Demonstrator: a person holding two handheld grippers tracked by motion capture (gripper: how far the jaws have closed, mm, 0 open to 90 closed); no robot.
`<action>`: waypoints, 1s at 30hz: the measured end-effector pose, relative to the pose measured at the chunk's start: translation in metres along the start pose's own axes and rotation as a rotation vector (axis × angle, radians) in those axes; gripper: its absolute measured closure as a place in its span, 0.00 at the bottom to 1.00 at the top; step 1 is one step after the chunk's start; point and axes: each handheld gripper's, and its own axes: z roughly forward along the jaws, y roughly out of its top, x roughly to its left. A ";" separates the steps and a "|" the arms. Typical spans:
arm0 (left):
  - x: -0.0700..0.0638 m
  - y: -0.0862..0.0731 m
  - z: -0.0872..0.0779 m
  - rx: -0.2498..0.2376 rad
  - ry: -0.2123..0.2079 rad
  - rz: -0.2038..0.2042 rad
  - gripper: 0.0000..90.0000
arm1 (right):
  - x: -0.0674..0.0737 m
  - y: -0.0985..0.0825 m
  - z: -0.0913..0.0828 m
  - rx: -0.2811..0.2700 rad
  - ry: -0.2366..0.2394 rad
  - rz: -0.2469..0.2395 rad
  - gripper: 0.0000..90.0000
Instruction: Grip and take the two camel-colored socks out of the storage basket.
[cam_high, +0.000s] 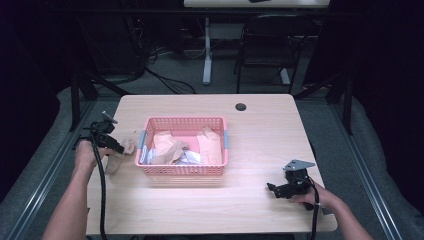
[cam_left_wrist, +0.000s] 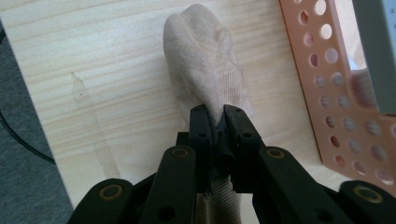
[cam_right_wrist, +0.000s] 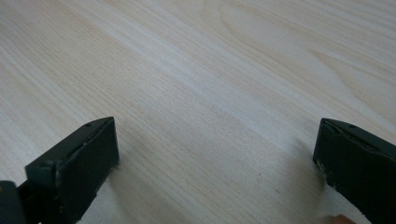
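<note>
On the pale wooden table (cam_high: 260, 145) a pink perforated basket (cam_high: 183, 169) sits left of centre, holding beige socks (cam_high: 171, 148) and something white. Just beside its left wall the left gripper (cam_high: 120, 147) pinches a beige sock (cam_high: 116, 159) — its lower end draped on the tabletop. The right gripper (cam_high: 272, 188) rests near the front right edge, well apart from the basket.

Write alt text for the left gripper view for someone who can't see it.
The left gripper has its black jaws shut on a beige sock, which drapes forward onto the pale wooden table. A pink basket with round holes in its wall stands at the right edge of the view.
</note>
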 end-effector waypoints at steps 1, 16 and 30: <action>0.000 0.000 0.000 0.000 0.000 0.000 0.91 | 0.000 0.000 0.000 0.000 0.000 0.000 0.00; -0.004 0.000 -0.006 -0.019 0.071 -0.023 0.47 | 0.000 0.000 0.000 -0.003 0.000 0.002 0.00; -0.011 -0.009 -0.061 -0.135 0.092 0.029 0.16 | 0.001 0.000 0.000 0.000 -0.002 0.001 0.00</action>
